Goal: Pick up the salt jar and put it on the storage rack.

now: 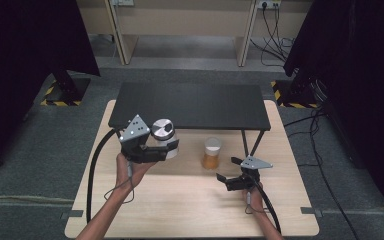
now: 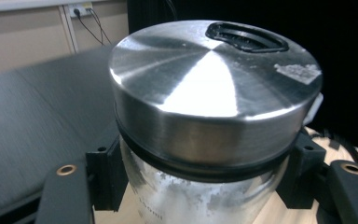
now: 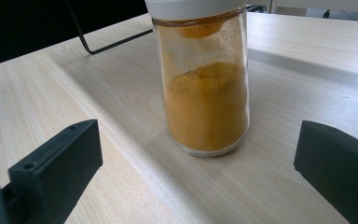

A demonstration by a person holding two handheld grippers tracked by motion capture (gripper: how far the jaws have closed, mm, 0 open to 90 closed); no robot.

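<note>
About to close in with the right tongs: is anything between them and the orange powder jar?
Nothing visible. The right tongs are open and the orange powder jar stands upright just ahead, with bare wooden table between them.

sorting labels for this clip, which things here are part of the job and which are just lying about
In the job:
- metal-lidded jar, clamped in the left gripper
- orange powder jar, standing ahead of the open right gripper

Just there:
- black shelf
- wooden table
- wall cables
</note>
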